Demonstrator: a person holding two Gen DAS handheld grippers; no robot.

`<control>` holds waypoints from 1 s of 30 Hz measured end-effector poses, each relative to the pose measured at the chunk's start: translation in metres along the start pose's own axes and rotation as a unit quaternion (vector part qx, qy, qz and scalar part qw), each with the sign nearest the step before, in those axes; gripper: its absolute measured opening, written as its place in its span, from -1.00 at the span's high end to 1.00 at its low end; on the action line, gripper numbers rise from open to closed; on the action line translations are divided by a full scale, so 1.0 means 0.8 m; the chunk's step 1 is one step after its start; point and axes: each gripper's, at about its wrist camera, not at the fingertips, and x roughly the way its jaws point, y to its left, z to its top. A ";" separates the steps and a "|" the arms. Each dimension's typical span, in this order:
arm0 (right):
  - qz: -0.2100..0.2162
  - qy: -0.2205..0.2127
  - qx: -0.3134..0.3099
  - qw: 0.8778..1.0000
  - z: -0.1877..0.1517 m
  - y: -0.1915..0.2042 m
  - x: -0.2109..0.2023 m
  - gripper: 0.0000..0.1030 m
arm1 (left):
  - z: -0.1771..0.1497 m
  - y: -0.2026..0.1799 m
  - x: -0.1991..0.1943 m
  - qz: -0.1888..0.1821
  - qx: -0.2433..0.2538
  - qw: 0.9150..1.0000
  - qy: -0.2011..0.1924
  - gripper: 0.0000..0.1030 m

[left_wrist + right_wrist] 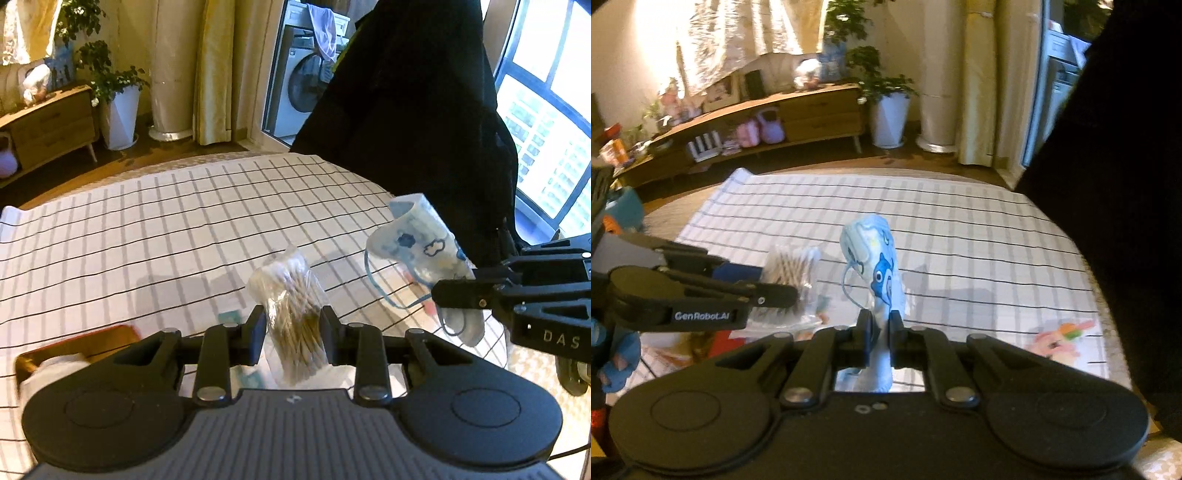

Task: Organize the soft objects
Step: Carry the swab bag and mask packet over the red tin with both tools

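- Left wrist view: the left gripper [293,325] has its jaws pinching a clear bag of cotton swabs [291,295], lifted above the striped cloth [147,221] that covers the counter.
- The film looks slippery and only its middle is squeezed, so I judge the bag could slide down or its sticks could bunch and shift if the hand swings.
- To the right, the right gripper [458,295] holds a child's face mask [421,240] in the air; its loose ear loop [384,291] dangles and could snag on either tool, since the two are near each other.
- At the lower left a wooden tray [107,343] with something white in it shows; what that is, I cannot tell.
- Right wrist view: the right gripper [879,332] has its jaws pressed together on the lower end of the face mask [877,258], which stands up from them above the cloth.
- That thin grip could let the mask flop or slip out.
- The left gripper [790,295] sits just left with the swab bag [794,258].
- No container is clear here.
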 end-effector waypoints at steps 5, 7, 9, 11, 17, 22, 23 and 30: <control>0.027 -0.006 -0.007 1.000 -0.003 0.049 -0.007 0.85 | -0.019 0.036 -0.043 0.004 -0.004 1.000 0.001 0.40; 0.039 -0.008 -0.014 0.999 -0.004 0.070 -0.008 0.85 | -0.028 0.051 -0.057 0.010 -0.004 1.000 0.000 0.40; 0.050 -0.009 -0.022 0.998 -0.005 0.090 -0.006 0.85 | -0.037 0.068 -0.069 0.017 -0.007 1.000 0.000 0.40; 0.061 -0.007 -0.026 0.998 -0.007 0.110 -0.001 0.84 | -0.046 0.084 -0.078 0.026 -0.011 1.000 0.003 0.40; 0.079 0.000 -0.030 0.996 -0.011 0.155 0.020 0.84 | -0.071 0.135 -0.098 0.046 -0.030 0.998 0.007 0.40; 0.084 0.012 -0.031 0.996 -0.015 0.183 0.046 0.84 | -0.092 0.163 -0.104 0.051 -0.036 0.998 0.014 0.40; 0.085 0.015 -0.030 0.996 -0.015 0.188 0.052 0.84 | -0.096 0.167 -0.102 0.052 -0.035 0.998 0.016 0.40; 0.073 0.033 -0.042 0.996 -0.013 0.222 0.100 0.83 | -0.129 0.187 -0.083 0.049 -0.034 0.998 0.036 0.40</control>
